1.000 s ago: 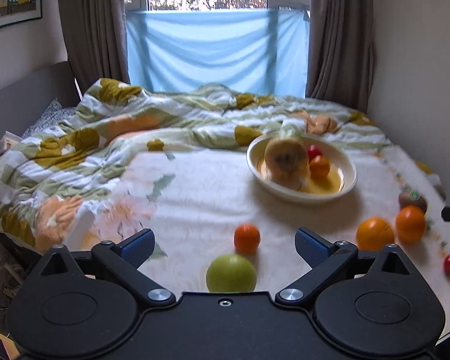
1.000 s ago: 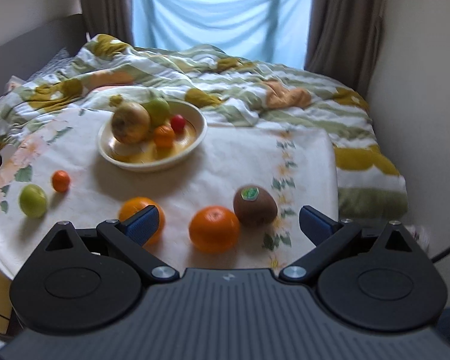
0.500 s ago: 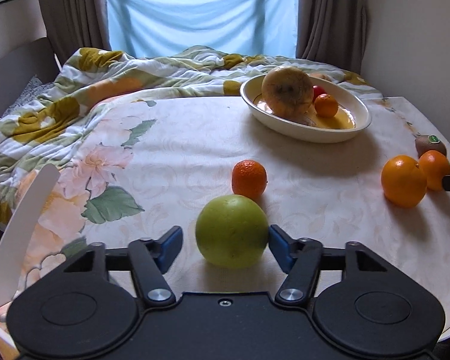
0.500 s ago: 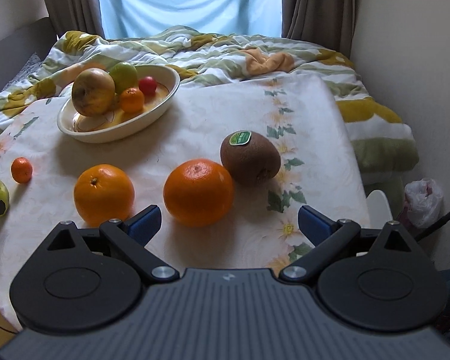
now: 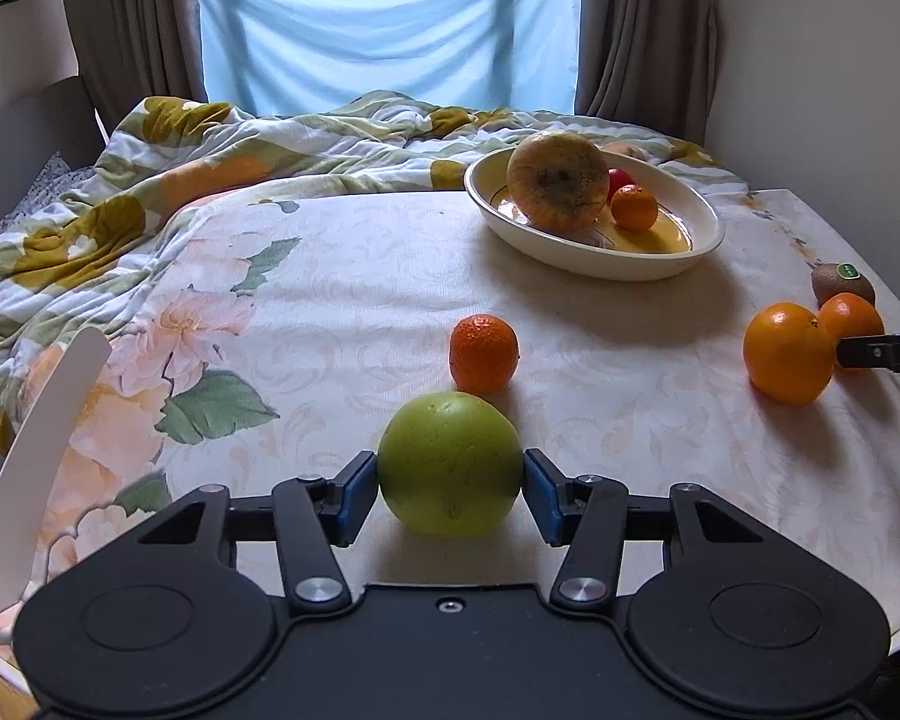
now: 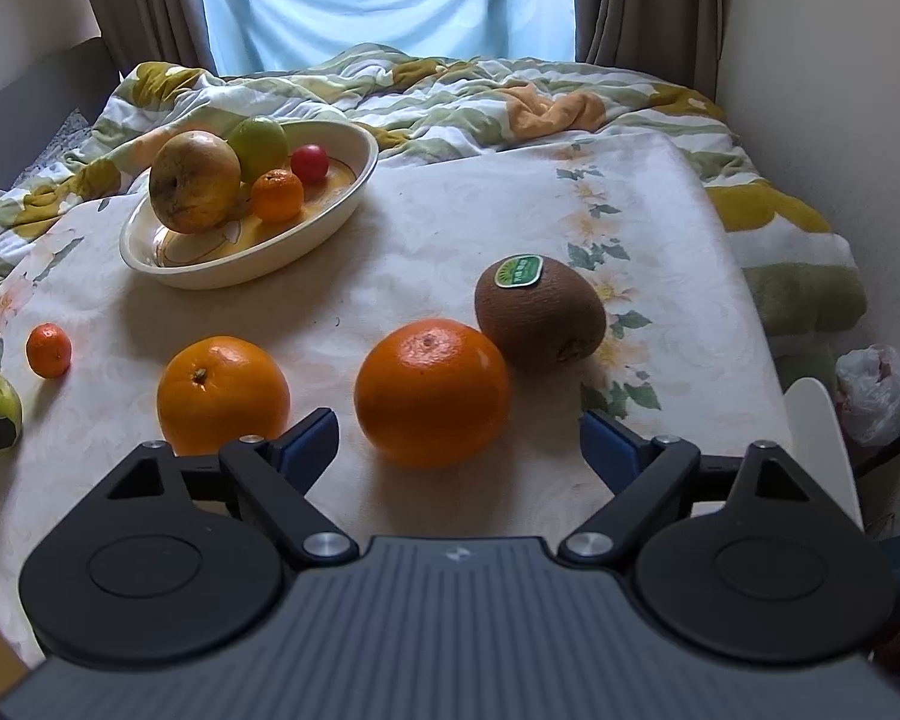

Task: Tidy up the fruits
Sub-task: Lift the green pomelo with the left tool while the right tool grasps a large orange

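While the green apple point(image 5: 450, 463) sits on the tablecloth point(image 5: 342, 300) clamped in the left gripper point(image 5: 450, 495), the right gripper point(image 6: 459, 441) gapes wide, an orange point(image 6: 432, 390) between its fingers untouched.

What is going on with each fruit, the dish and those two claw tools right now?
Left gripper: shut on the green apple.
Green apple: on the table, clamped.
Right gripper: open, around nothing.
Near orange: on the table, free.
Second orange: free.
Kiwi: free, sticker up.
Small mandarin: free.
Dish: holding four fruits.
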